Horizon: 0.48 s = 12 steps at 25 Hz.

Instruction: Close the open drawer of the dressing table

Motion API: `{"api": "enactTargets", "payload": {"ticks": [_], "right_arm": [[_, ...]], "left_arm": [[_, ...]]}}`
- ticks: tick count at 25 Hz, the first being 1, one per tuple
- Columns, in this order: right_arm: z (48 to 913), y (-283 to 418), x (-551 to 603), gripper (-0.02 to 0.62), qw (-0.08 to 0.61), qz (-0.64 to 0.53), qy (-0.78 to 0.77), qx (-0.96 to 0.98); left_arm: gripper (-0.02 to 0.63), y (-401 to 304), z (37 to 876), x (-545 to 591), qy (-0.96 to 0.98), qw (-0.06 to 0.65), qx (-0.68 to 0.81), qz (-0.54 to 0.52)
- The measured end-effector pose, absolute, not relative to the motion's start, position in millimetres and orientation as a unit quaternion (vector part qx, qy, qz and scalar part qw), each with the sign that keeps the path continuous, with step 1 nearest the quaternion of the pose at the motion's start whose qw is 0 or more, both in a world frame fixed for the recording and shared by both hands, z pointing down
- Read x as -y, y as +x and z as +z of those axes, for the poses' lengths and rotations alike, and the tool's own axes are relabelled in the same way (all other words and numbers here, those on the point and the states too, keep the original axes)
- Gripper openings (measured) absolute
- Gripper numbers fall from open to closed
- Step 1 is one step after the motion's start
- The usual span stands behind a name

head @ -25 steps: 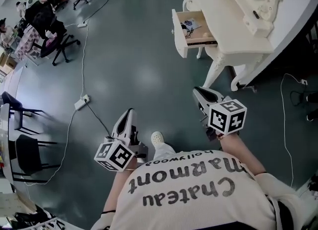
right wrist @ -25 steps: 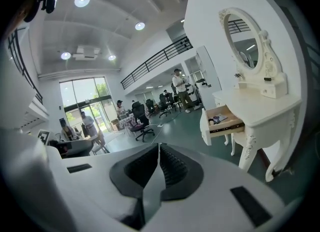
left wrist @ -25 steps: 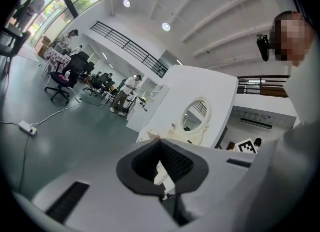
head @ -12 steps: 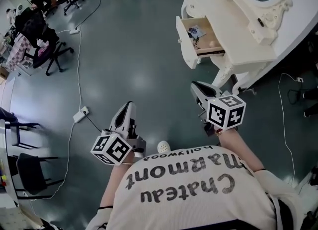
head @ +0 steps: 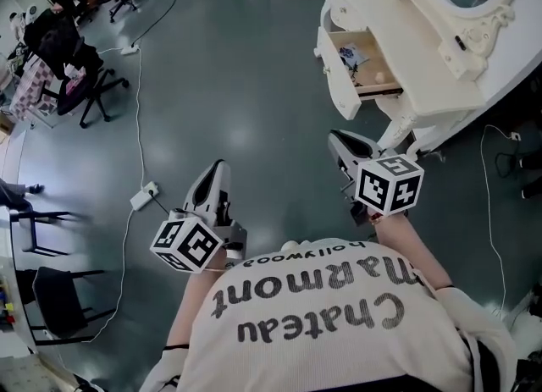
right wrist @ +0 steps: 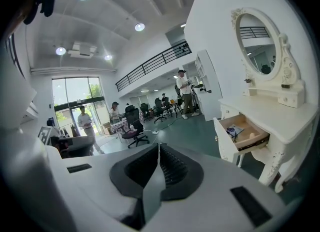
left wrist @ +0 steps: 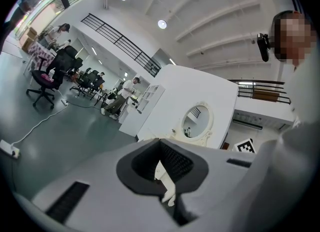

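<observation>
Drawer (head: pixel 337 73) open, left claw (head: pixel 218 168), right claw (head: pixel 340 139) — both closed

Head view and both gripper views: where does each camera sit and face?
Head view: on the head, steeply down; cream wooden dressing table, left gripper, right gripper, printed shirt.
Left gripper view: along its shut jaws toward the oval mirror.
Right gripper view: along its shut jaws toward the open drawer.
All share the table.

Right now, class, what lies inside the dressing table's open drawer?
In the drawer, a dark item on pale paper and a small round pale object. Its back part, under the tabletop, is hidden.
</observation>
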State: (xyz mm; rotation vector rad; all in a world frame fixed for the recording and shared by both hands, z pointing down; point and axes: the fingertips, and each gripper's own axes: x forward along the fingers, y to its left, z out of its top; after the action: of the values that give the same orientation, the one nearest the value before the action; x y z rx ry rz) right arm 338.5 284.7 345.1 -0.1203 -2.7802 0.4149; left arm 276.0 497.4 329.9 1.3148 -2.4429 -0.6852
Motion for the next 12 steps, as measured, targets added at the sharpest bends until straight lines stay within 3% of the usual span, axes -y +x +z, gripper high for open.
{"api": "enactTargets", "payload": {"ticks": [12], "right_arm": [[389, 315, -270, 0.035, 0.205, 0.180, 0.002, 0.962]], "left_arm": [[0.008, 251, 364, -503, 0.433, 0.173, 0.849, -0.250]]}}
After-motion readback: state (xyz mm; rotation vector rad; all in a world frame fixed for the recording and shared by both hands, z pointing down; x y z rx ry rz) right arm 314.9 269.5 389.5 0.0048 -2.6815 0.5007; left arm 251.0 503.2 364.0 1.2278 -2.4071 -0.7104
